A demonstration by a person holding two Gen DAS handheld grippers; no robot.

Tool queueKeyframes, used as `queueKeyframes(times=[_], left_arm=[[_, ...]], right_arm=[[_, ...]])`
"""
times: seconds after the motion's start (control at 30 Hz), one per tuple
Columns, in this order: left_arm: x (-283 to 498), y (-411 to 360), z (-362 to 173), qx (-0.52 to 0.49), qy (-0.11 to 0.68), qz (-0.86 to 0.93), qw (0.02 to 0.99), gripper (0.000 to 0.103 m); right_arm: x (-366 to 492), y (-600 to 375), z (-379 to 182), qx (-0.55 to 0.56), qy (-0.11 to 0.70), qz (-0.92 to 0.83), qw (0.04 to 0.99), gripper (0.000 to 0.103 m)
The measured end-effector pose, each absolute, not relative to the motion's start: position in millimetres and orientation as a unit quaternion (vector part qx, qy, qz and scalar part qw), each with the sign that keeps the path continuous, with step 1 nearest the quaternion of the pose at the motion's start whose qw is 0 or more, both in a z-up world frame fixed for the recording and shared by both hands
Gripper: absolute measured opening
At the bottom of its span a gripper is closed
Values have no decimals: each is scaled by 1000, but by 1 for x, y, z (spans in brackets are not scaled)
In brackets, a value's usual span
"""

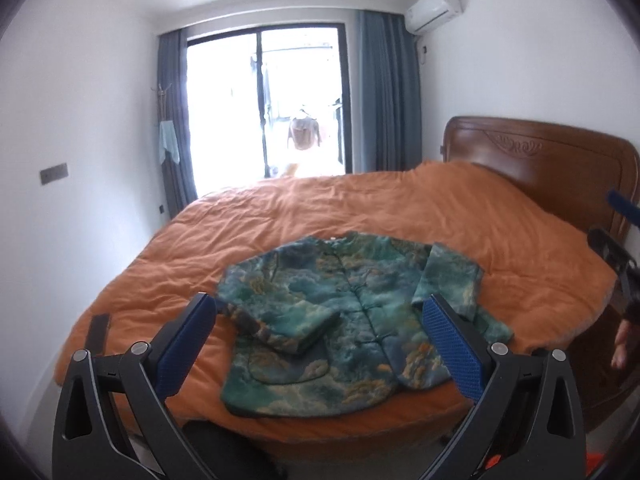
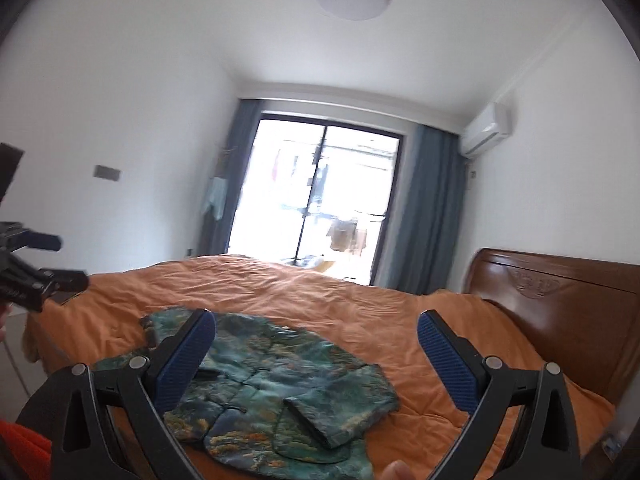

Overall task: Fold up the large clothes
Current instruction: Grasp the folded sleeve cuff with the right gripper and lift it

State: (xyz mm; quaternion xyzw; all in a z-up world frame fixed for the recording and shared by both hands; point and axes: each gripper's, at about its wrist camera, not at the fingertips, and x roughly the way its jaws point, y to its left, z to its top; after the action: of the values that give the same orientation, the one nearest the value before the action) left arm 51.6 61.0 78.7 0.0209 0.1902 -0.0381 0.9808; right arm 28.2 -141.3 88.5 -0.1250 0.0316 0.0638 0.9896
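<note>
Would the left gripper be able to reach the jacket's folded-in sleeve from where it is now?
Probably yes: the left gripper hangs open above the green patterned jacket, nothing lies between it and the folded-in sleeve on the orange bedspread.

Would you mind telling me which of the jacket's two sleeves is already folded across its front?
The sleeve on the left in the left wrist view lies folded across the jacket front, cuff near the buttons. The other sleeve lies off to the side.
</note>
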Motion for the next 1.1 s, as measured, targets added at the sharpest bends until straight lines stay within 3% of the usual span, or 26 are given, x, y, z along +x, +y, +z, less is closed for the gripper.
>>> queueKeyframes(times=[0.07, 0.2, 0.5, 0.7, 0.73, 0.8, 0.83, 0.87, 0.9, 1.1], left_arm=[[67, 66, 73, 11, 202, -31, 979, 103], [90, 60, 51, 6, 234, -50, 971, 103], [133, 43, 16, 18, 282, -68, 957, 103], [163, 45, -7, 13, 325, -51, 944, 103], [167, 45, -10, 12, 331, -49, 942, 103], [172, 44, -16, 13, 339, -45, 940, 103], [175, 44, -19, 16, 342, -43, 939, 103], [179, 43, -22, 18, 346, -41, 937, 103], [182, 42, -24, 21, 349, -39, 936, 103], [200, 39, -33, 23, 361, -46, 931, 103]], right_arm=[[57, -142, 81, -121, 99, 114, 981, 103], [101, -152, 45, -118, 137, 98, 979, 103], [240, -186, -82, -156, 330, 111, 924, 103], [312, -179, -140, -198, 388, 109, 894, 99], [321, -181, -147, -197, 396, 109, 890, 93], [336, -187, -157, -180, 421, 118, 881, 65], [340, -193, -159, -166, 434, 122, 877, 37], [341, -201, -157, -146, 441, 128, 876, 15], [340, -211, -150, -121, 437, 126, 883, 9], [311, -305, -67, -2, 345, 39, 938, 8]])
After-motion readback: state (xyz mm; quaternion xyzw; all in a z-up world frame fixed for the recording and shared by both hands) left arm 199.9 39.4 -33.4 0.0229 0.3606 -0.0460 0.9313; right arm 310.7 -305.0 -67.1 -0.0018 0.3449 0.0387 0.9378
